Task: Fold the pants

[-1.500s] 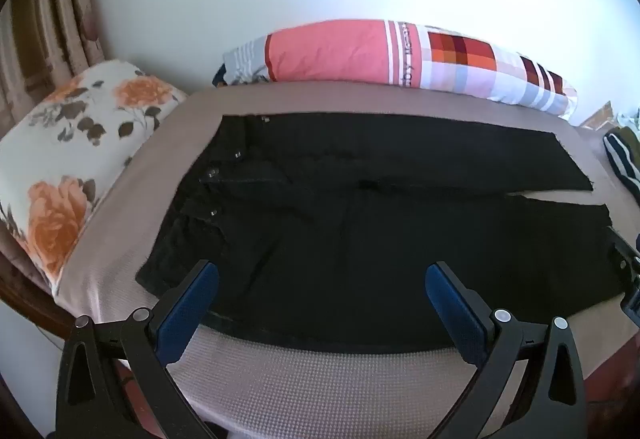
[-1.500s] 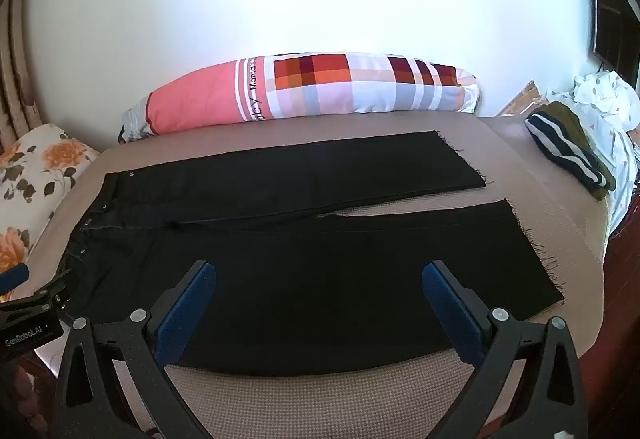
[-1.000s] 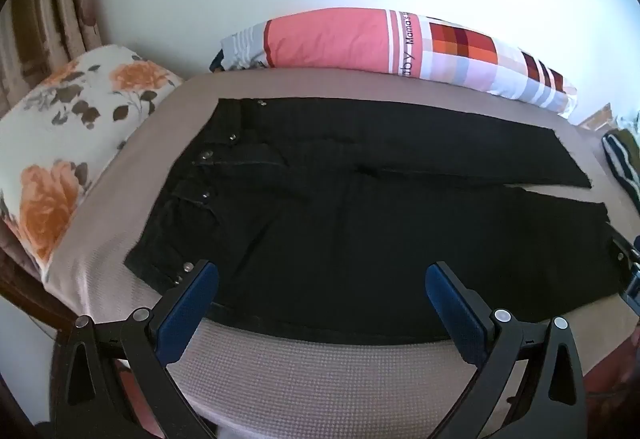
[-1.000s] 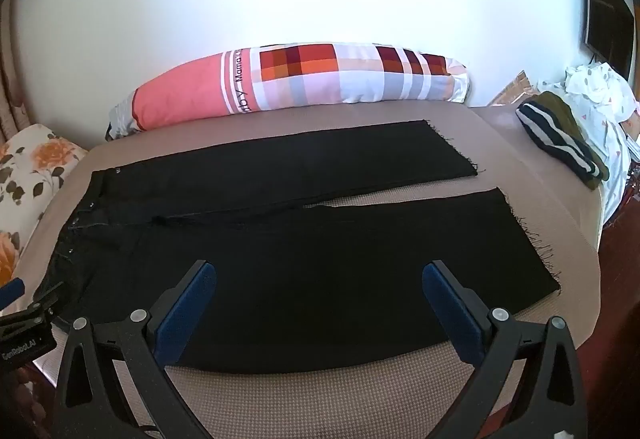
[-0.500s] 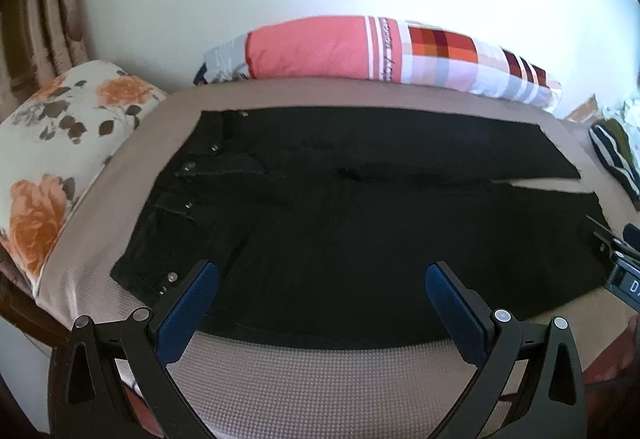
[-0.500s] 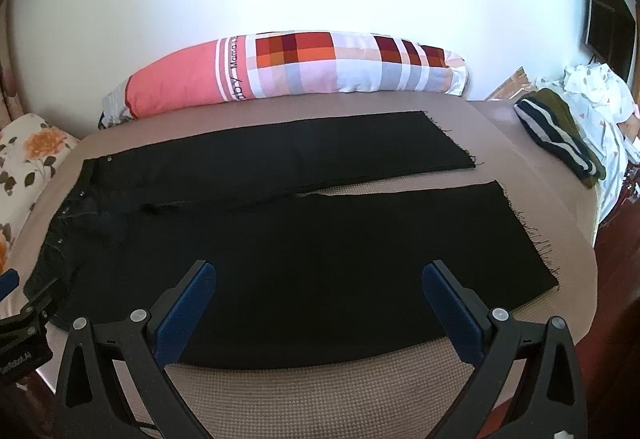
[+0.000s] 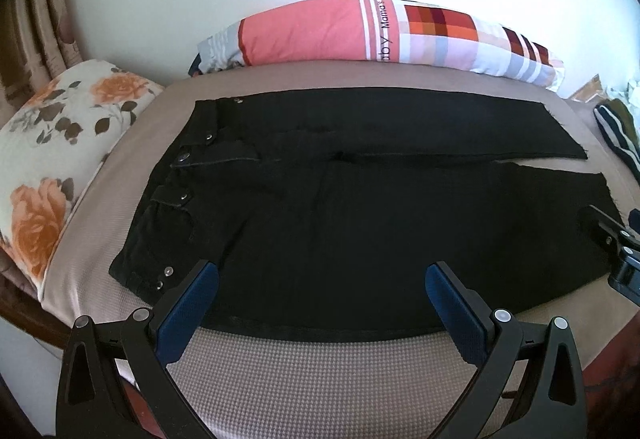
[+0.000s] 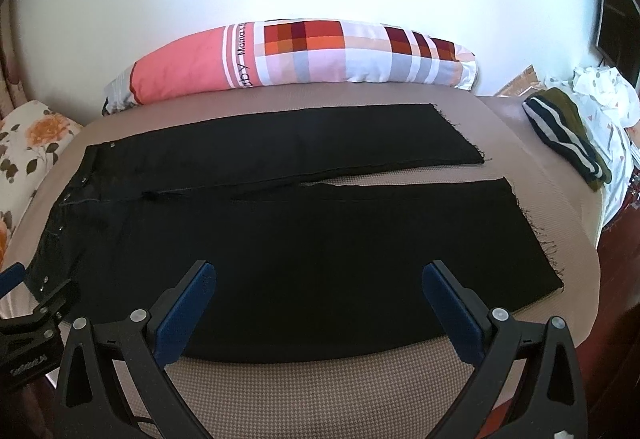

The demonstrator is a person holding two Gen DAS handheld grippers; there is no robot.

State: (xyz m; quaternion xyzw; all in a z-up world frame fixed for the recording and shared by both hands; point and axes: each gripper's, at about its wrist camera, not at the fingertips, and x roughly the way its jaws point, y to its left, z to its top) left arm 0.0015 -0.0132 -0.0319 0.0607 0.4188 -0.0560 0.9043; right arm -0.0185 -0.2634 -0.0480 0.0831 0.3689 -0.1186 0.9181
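Black pants (image 7: 360,207) lie flat on the beige bed (image 7: 320,371), waistband with metal buttons at the left, both legs spread to the right with frayed hems. In the right wrist view the pants (image 8: 320,239) show the two legs slightly apart. My left gripper (image 7: 320,291) is open and empty, hovering over the near edge by the waist and hip. My right gripper (image 8: 320,291) is open and empty, over the near leg's lower edge. The right gripper's tip (image 7: 616,239) shows at the left wrist view's right edge; the left gripper's tip (image 8: 36,303) shows at the right wrist view's left edge.
A long pink and checked bolster (image 8: 304,55) lies along the white wall behind the pants. A floral pillow (image 7: 52,143) sits left of the waistband. A striped dark garment (image 8: 564,135) and white cloth (image 8: 604,91) lie at the bed's right end.
Both grippers drifted slightly in view over the near edge of the pants, staying open. The pants have not moved.
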